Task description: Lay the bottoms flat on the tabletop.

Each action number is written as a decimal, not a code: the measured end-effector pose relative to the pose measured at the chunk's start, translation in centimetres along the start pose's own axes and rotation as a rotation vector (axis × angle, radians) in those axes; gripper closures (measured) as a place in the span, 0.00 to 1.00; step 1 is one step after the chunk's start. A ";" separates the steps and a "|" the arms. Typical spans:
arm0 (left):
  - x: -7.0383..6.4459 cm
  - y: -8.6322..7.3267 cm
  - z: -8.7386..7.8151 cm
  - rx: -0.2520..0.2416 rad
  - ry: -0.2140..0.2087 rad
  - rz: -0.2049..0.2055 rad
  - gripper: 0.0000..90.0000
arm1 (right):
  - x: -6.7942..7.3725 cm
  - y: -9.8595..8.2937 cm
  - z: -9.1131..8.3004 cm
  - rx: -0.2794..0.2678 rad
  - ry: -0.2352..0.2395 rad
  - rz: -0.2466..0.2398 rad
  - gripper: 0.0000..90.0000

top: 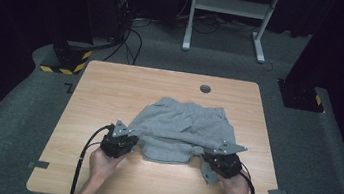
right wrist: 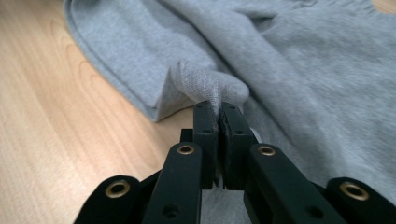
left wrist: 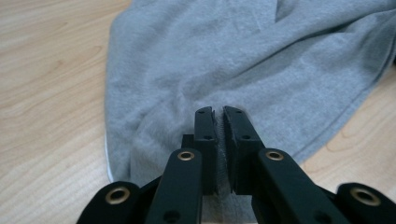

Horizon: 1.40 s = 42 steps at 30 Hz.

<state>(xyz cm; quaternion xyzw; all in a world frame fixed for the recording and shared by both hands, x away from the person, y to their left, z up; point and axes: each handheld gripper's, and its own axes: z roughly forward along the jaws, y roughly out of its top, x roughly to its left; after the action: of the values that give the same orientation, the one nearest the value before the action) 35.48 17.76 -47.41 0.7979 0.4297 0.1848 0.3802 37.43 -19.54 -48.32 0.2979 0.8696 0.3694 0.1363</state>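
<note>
1. Grey shorts [top: 183, 129] are seen spread at the middle of the table [top: 110, 89], waistband on the far side, leg hems toward the person.
2. The left leg hem is pinched between the closed jaws of the left gripper [top: 118, 143]; cloth is seen caught between them in the left gripper view [left wrist: 217, 135].
3. The right hem is bunched and pinched in the right gripper [top: 224, 163], as shown in the right gripper view [right wrist: 217, 121].
4. The waistband lies straight ahead of both grippers, with the shorts' long axis running left to right between them; a fold away from the person appears to be set up, each hand about equally near.
</note>
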 end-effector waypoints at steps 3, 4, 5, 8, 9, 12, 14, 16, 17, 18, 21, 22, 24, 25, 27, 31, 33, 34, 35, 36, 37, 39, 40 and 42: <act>-0.3 -0.6 -0.4 -0.005 -0.007 -0.011 0.94 | 0.6 -0.3 -0.3 -0.005 0.023 -0.006 0.96; -0.4 -0.8 -0.4 -0.005 -0.006 -0.012 0.94 | 0.8 -0.5 -0.4 -0.009 0.031 -0.006 0.95; -0.5 -1.0 -0.5 -0.009 -0.003 -0.016 0.94 | 0.9 -0.7 -0.5 -0.017 0.032 -0.006 0.93; -0.6 -1.4 -0.5 -0.017 -0.008 -0.026 0.93 | 1.1 -1.2 -0.9 -0.044 0.037 0.016 0.84; -0.6 -1.4 -0.5 -0.021 -0.010 -0.029 0.92 | 1.0 -1.3 -1.0 -0.058 0.037 0.023 0.80; -0.7 -1.2 -0.5 -0.042 -0.006 -0.029 0.84 | 0.8 -1.2 -1.4 -0.097 0.026 0.050 0.73; -0.7 -1.0 -0.6 -0.056 0.001 -0.030 0.77 | 0.8 -0.8 -1.5 -0.117 0.023 0.060 0.72; -0.7 -0.7 -0.5 -0.063 0.017 -0.029 0.69 | 0.6 -0.2 -1.4 -0.129 0.009 0.072 0.72; -0.7 -0.7 -0.5 -0.063 0.024 -0.030 0.67 | 0.5 0.1 -1.2 -0.131 0.002 0.084 0.72; -0.7 -0.6 -0.4 -0.064 0.026 -0.037 0.64 | 0.4 0.4 -1.0 -0.129 0.000 0.094 0.72; -0.4 -0.7 0.2 -0.046 0.040 -0.049 0.59 | 0.0 1.1 0.2 -0.104 -0.014 0.127 0.71; -0.3 -0.8 0.4 -0.039 0.043 -0.054 0.59 | -0.1 1.2 0.7 -0.088 -0.021 0.130 0.71; -0.3 -1.1 0.9 -0.019 0.050 -0.054 0.58 | -0.2 1.4 1.8 -0.051 -0.024 0.127 0.71; -0.3 -1.3 1.2 -0.007 0.057 -0.051 0.57 | -0.3 1.4 2.3 -0.032 -0.019 0.129 0.71; -0.2 -1.7 1.7 0.006 0.069 -0.062 0.56 | -0.3 1.4 3.2 0.004 -0.014 0.134 0.71; 0.2 -2.6 2.6 0.024 0.090 -0.093 0.53 | 0.0 1.1 4.3 0.059 0.004 0.106 0.92; 0.2 -2.9 2.8 0.036 0.103 -0.094 0.52 | 0.4 1.2 4.3 0.071 0.015 0.068 0.97; 0.3 -3.0 2.9 0.038 0.109 -0.093 0.51 | 0.7 1.2 4.1 0.071 0.020 0.056 0.97; 0.3 -3.1 3.0 0.041 0.114 -0.095 0.51 | 1.0 1.2 3.8 0.066 0.024 0.040 0.97; 0.4 -3.2 3.0 0.042 0.119 -0.097 0.51 | 1.4 1.2 3.5 0.059 0.025 0.022 0.97; 0.4 -3.3 3.0 0.042 0.123 -0.100 0.50 | 1.7 1.2 3.1 0.052 0.027 0.004 0.97; 0.5 -3.3 3.0 0.044 0.130 -0.101 0.50 | 2.3 1.1 2.3 0.036 0.037 -0.025 0.97; 0.5 -3.3 3.0 0.043 0.134 -0.103 0.50 | 2.6 1.1 1.9 0.028 0.043 -0.037 0.97; 0.4 -3.3 3.0 0.042 0.137 -0.105 0.49 | 3.0 0.8 1.4 0.018 0.057 -0.053 0.97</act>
<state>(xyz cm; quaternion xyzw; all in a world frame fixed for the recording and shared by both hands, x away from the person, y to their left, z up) 35.79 17.84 -51.85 0.7675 0.4999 0.2099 0.3421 36.05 -16.49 -48.74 0.2654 0.8840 0.3661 0.1185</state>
